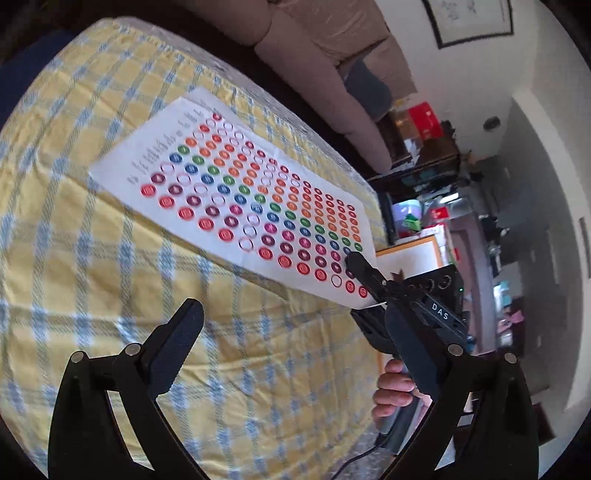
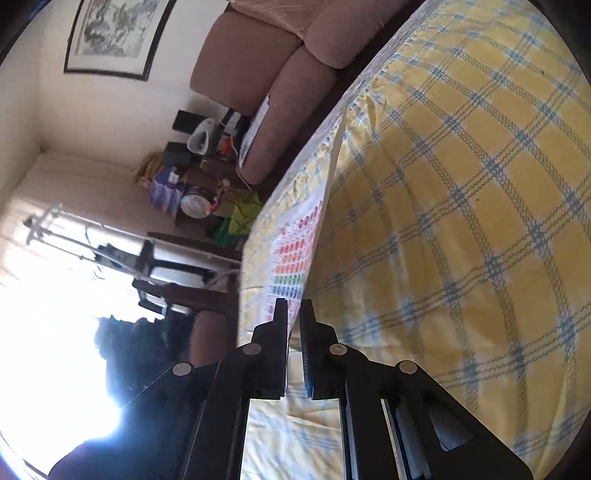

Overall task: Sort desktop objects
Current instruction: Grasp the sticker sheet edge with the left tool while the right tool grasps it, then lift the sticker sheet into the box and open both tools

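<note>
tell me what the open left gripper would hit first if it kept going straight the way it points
Probably the yellow and blue checked tablecloth ahead of the left gripper, just short of the white sheet of coloured round stickers; depth is unclear.

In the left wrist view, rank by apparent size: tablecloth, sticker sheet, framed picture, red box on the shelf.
1. Tablecloth, filling most of the view.
2. Sticker sheet.
3. Framed picture, cut off by the frame edge.
4. Red box.
Picture and box sit far back, so only apparent size counts.
</note>
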